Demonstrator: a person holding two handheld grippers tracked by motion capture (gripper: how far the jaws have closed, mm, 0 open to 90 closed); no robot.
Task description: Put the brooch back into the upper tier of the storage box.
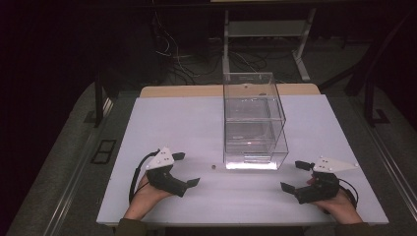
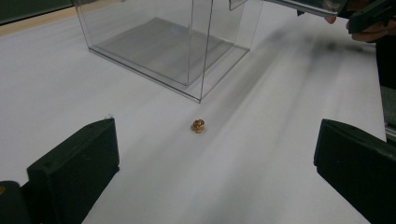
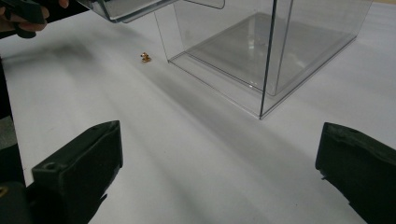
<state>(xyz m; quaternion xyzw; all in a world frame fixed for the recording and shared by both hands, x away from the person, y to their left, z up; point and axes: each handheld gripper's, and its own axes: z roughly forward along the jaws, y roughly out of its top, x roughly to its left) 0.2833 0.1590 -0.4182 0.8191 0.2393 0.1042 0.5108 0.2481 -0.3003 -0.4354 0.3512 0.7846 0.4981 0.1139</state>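
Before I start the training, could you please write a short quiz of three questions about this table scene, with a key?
1. True or false: the small brass piece lies inside the clear plastic box.
2. Which gripper is nearer to the brass piece: (A) the left gripper or (B) the right gripper?
3. Fill in: the jaws of both grippers stand ____ and hold nothing.

Key
1. False. It lies on the white table, outside the box, just off its near left corner.
2. A. In the left gripper view the piece lies straight ahead between the jaws; in the right gripper view it is far off.
3. open
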